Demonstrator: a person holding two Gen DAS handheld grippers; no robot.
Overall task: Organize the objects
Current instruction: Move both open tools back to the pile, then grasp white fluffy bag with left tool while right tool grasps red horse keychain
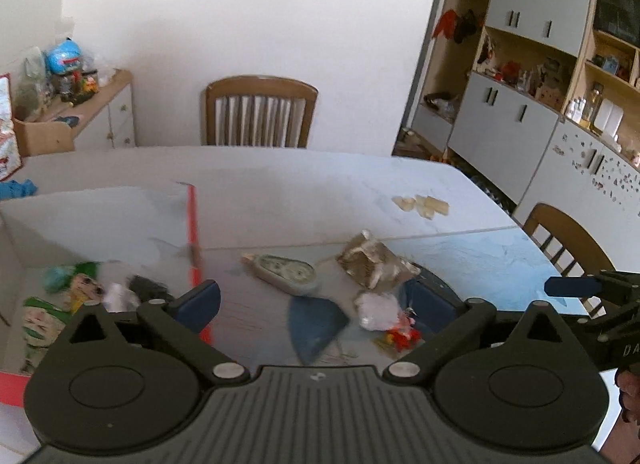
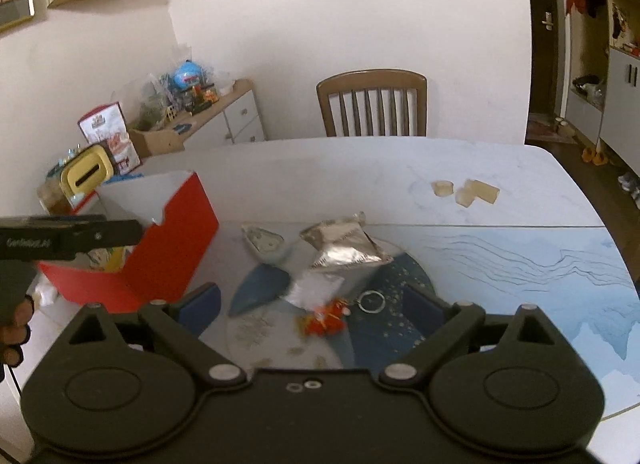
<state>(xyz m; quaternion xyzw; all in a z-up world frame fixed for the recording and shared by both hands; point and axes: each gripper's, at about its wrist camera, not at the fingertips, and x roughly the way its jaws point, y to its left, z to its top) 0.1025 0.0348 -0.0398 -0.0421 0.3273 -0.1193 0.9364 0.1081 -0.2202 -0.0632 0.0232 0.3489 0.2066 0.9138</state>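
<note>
Readable text is scarce. In the right wrist view, the left gripper [image 2: 132, 233] body carries small pale lettering, approx. "GenRobot.ai" (blurred, so not certain). In the left wrist view, the right gripper [image 1: 576, 285] body shows "DA", cut off at the frame edge. Printing on the cartons and packets etc. is too blurred to read.

Crumpled silver foil pouch [image 2: 344, 246] beside small red keychain toy [image 2: 326, 318]; red open box [image 2: 160, 248] left

left gripper [image 1: 316, 302] jaws spread wide, right gripper [image 2: 316, 306] likewise, both empty
</note>
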